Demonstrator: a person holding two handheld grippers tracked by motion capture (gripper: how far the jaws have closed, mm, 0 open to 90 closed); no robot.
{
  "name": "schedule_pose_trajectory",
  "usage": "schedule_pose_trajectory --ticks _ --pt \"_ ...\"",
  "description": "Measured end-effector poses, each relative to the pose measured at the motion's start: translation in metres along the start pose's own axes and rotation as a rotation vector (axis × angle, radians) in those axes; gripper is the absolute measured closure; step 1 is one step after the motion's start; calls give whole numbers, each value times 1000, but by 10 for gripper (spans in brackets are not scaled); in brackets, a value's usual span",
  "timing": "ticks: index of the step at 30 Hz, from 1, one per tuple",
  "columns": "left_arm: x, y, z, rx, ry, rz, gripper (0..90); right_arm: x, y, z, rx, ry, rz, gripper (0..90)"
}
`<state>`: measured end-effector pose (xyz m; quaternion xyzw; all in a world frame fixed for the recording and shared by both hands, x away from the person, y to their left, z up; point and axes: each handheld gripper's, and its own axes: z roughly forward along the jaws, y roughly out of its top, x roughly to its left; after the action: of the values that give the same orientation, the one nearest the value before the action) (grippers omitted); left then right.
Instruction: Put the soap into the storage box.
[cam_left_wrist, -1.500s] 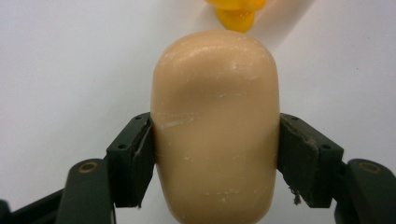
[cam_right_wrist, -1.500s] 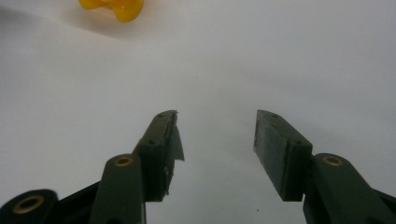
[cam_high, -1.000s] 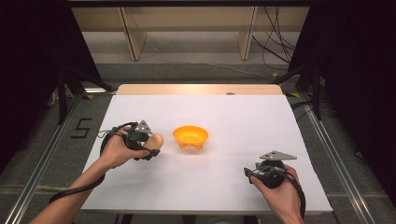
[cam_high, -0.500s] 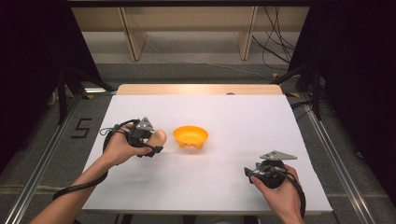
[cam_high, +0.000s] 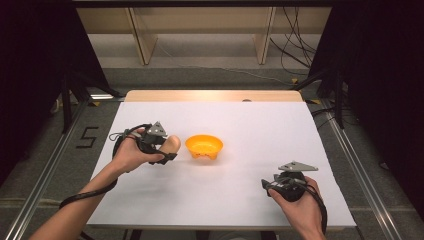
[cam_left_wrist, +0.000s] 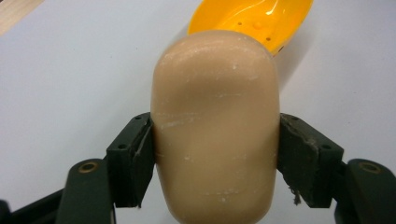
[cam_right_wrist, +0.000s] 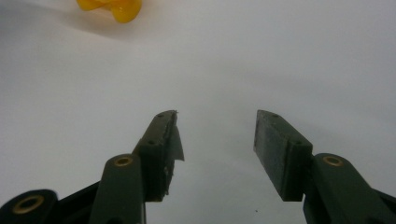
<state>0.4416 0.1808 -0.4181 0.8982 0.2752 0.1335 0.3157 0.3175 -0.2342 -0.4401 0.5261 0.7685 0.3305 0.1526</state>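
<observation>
A tan, rounded egg-shaped object (cam_left_wrist: 215, 126) is clamped between the two black jaws of my left gripper (cam_high: 167, 149), a little above the white table. In the high view the egg-shaped object (cam_high: 173, 143) pokes out toward the orange bowl (cam_high: 204, 146), just left of it and apart from it. The left gripper view has the orange bowl (cam_left_wrist: 261, 18) right behind the held object. My right gripper (cam_high: 268, 185) rests near the front right of the table, open, with bare table between its jaws (cam_right_wrist: 215, 149).
The white table top (cam_high: 260, 130) ends in a wooden strip (cam_high: 215, 95) at the far edge. Metal rails run along both sides on the floor, and a "5" (cam_high: 86, 136) is marked left of the table. Cables lie at the back right.
My left gripper has moved slightly right and forward with the tan object, closer to the bowl. The right gripper has stayed put.
</observation>
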Motion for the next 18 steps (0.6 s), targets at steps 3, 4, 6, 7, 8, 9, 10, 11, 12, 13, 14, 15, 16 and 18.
schedule_pose_trajectory --ticks 3,4,6,7,8,9,10,11,12,13,14,15,16,18 --pt "1 2 1 5 0 -13 323 1 0 -1 10 4 20 497" --pt "1 3 2 2 2 -8 323 1 0 0 3 15 18 497" --pt "3 4 3 3 2 11 323 0 0 0 1 15 16 496" --pt "4 6 3 7 -5 15 323 0 0 0 1 14 17 496" --pt "4 6 3 7 -5 15 323 0 0 0 1 14 17 496" --pt "4 7 3 10 -5 24 323 -3 0 2 -24 15 -16 496" --pt "4 8 4 2 -4 19 323 -3 0 2 -25 16 -15 496" --pt "5 9 4 7 -6 22 323 -3 0 2 -25 15 -15 496" --pt "5 10 4 10 -4 26 323 -3 0 2 -20 8 -16 496" --pt "5 12 5 6 -7 22 323 -3 0 1 -20 7 -18 495" --pt "5 12 5 6 -7 22 323 -3 0 1 -20 7 -18 495" --pt "6 14 5 8 -7 25 323 -4 -1 2 -23 12 -22 495" --pt "6 14 5 8 -7 25 323 -4 -1 2 -22 10 -22 495" --pt "6 15 6 10 -11 28 323 -4 -1 1 -18 4 -22 495"
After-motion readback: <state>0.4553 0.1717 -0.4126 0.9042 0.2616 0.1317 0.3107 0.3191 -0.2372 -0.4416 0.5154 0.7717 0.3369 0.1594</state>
